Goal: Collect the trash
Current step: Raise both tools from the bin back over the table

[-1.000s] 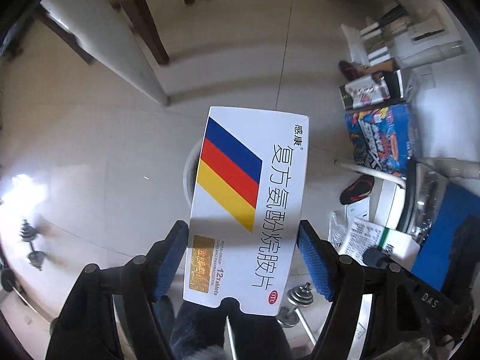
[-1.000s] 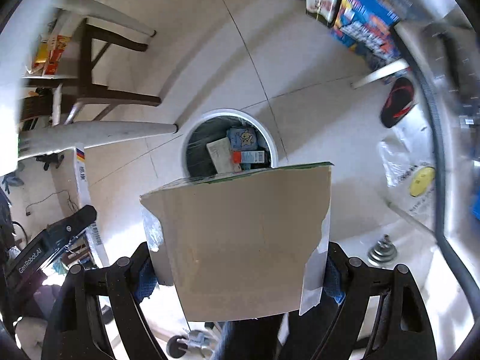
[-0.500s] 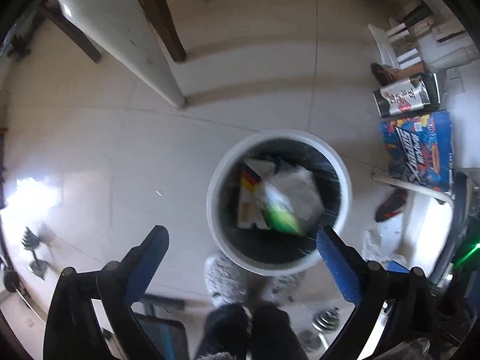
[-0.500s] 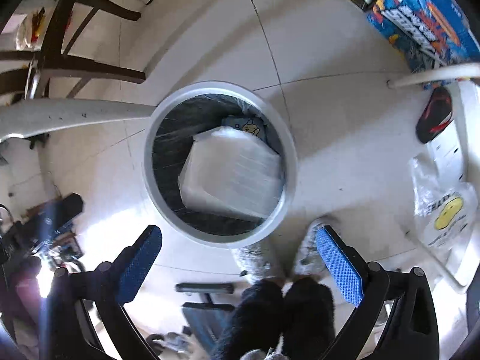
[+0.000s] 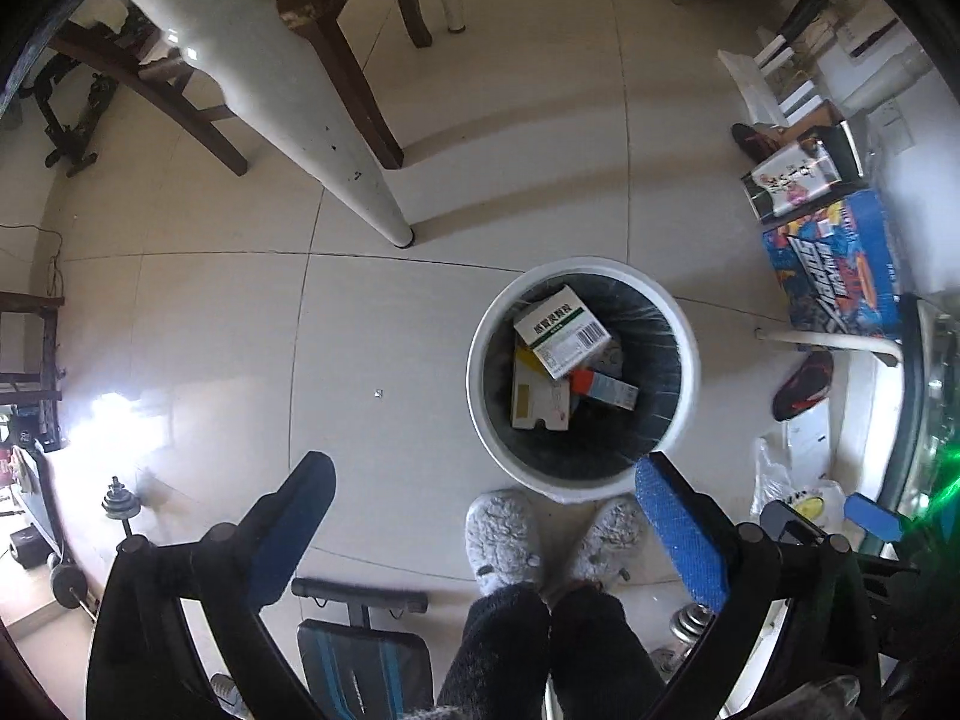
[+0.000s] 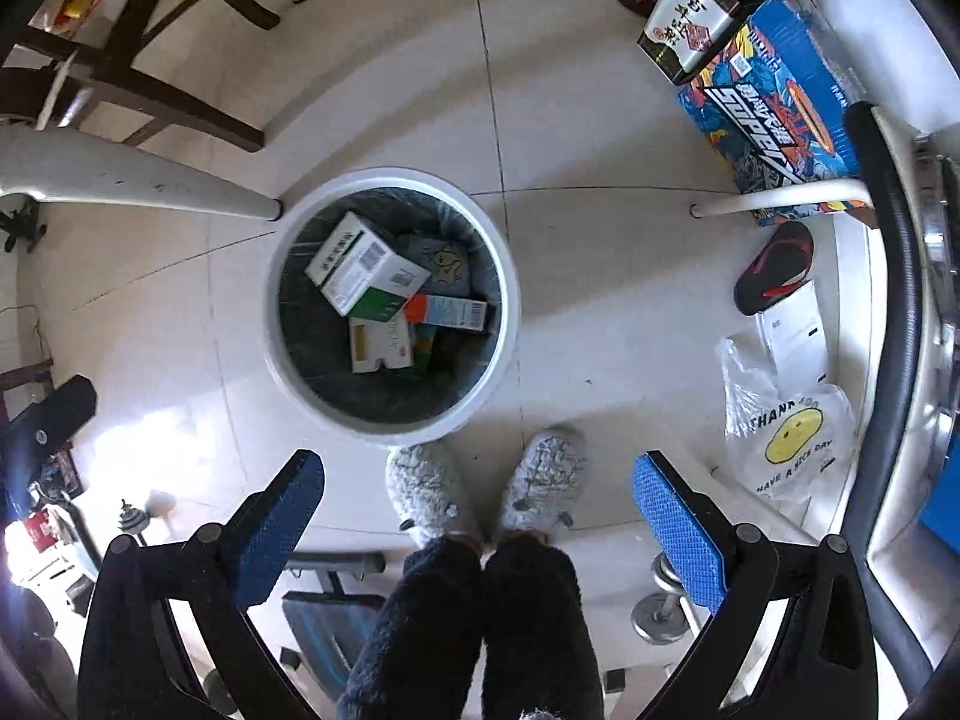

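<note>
The left gripper (image 5: 483,489) points down at the tiled floor (image 5: 198,324), jaws wide, nothing between them. A white bin (image 5: 480,414) with a dark liner holds several boxes (image 5: 561,333). Grey slippers (image 5: 501,531) stand just beside its near rim.

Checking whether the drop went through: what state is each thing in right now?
Left tongs: open, empty.
Right tongs: open, empty.
Trash bin: upright, lined, partly filled.
White-green box: in the bin, tilted, on top.
White-yellow carton: in the bin, partly under that box.
Smiley bag: lying on the floor.
</note>
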